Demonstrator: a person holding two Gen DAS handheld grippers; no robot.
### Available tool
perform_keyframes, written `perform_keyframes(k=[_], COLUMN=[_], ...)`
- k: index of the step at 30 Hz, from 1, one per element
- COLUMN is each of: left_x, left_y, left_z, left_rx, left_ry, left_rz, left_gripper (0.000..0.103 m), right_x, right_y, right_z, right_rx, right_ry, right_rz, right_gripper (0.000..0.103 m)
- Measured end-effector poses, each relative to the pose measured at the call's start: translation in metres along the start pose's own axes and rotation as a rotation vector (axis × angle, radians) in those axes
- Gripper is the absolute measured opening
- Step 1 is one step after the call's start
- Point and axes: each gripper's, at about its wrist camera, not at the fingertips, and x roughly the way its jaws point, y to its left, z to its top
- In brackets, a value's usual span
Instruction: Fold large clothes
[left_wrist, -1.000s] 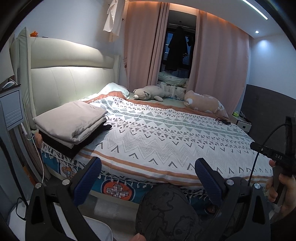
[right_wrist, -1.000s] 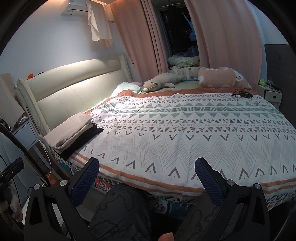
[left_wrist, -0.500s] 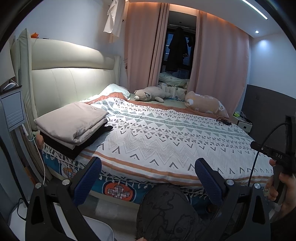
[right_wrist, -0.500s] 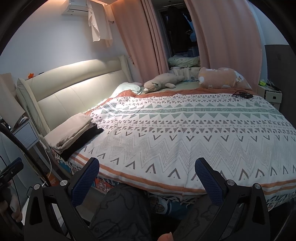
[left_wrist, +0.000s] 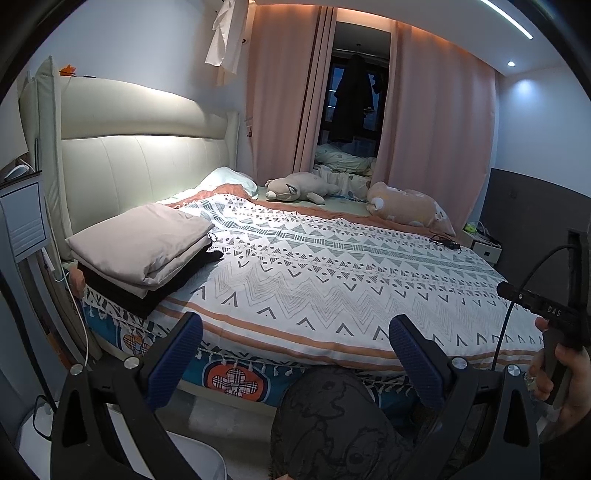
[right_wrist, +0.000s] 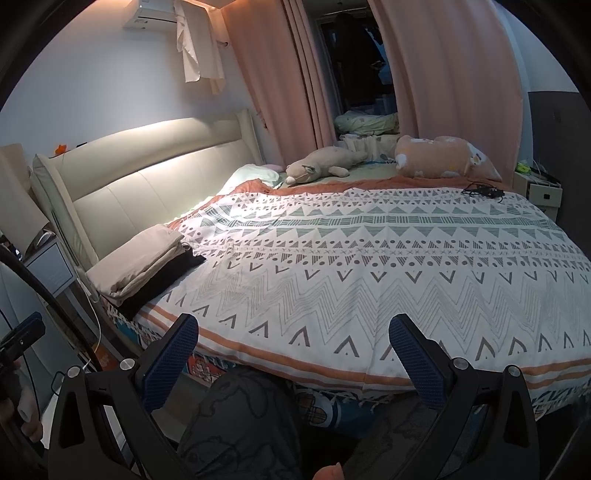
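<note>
Folded beige and black clothes (left_wrist: 147, 254) sit stacked on the patterned white bedspread (left_wrist: 332, 273) near the cream padded headboard (left_wrist: 147, 166). Left gripper (left_wrist: 295, 347) and right gripper (right_wrist: 293, 345) hang spread wide, holding nothing.

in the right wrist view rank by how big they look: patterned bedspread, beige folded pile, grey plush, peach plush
1. patterned bedspread, by far the largest.
2. beige folded pile and peach plush: too alike to rank, and the plush lies farther away.
3. grey plush, smallest.
</note>
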Motion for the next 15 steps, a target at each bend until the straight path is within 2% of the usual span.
perform_keyframes(k=[15], left_x=[-0.0073], left_y=[-0.0101], left_z=[-0.0009], left_rx=[0.011], left_ry=[-0.006], left_rz=[-0.017], left_gripper=[0.103], right_x=[-0.002], right_y=[0.0007], right_z=[-0.0015], right_rx=[0.011], right_ry=[-0.001], right_rz=[-0.002], right_gripper=[0.103])
